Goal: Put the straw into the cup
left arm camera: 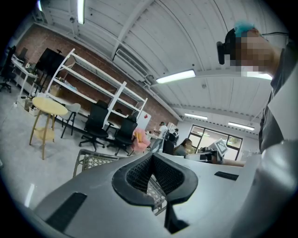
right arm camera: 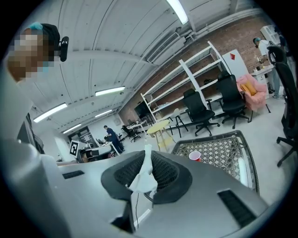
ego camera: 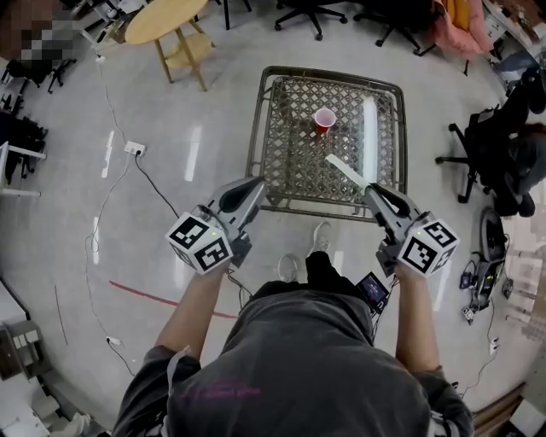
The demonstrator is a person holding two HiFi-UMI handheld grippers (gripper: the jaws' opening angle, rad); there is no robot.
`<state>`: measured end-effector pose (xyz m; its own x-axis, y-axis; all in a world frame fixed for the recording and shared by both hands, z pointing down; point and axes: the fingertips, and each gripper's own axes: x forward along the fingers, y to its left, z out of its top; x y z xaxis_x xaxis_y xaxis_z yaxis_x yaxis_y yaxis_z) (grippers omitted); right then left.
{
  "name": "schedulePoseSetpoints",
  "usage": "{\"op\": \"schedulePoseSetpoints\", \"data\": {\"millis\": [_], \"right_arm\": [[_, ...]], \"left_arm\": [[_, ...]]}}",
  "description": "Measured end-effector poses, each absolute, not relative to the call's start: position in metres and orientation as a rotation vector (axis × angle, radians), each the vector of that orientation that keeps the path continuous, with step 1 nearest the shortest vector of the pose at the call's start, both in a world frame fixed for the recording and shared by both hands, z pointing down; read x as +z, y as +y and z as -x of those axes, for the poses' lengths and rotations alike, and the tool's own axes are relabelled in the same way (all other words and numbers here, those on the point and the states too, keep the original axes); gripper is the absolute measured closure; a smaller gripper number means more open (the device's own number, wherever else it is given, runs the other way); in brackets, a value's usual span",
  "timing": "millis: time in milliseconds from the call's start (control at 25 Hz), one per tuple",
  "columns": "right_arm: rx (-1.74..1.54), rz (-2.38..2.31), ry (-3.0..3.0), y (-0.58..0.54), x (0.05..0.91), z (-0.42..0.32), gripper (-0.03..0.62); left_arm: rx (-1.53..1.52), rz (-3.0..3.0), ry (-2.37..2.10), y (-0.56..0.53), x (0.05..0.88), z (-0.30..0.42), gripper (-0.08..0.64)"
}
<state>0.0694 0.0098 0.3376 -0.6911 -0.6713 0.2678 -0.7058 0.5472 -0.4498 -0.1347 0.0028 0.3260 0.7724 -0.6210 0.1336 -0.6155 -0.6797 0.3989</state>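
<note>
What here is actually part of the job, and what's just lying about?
Job: white paper-wrapped straw in the right gripper; red plastic cup on the woven lattice table.
Lying about: round yellow wooden table; black office chairs; white power strip.

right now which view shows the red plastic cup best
The head view: the red plastic cup stands clear on the woven table, open mouth showing. The right gripper view shows the cup small and side-on; the left gripper view doesn't show it.

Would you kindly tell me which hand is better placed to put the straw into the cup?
Right: the right tool grips the straw, which points toward the cup; the left tool is empty.
</note>
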Motion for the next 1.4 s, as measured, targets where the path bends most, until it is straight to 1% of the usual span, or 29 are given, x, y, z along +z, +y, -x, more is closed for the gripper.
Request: {"op": "schedulePoseSetpoints", "data": {"millis": [640,1400], "right_arm": [[0.852,-1.108,-2.688,-0.080,0.364,-0.118,0.548],[0.863,-1.030,-2.678,-0.154,0.400,-0.157,0.548]], "left_arm": [[0.017,-2.466,-0.993,-0.068,0.353,0.083,0.549],[0.084,-2.390,-1.058,-0.103,0.381,0.047,0.549]]}}
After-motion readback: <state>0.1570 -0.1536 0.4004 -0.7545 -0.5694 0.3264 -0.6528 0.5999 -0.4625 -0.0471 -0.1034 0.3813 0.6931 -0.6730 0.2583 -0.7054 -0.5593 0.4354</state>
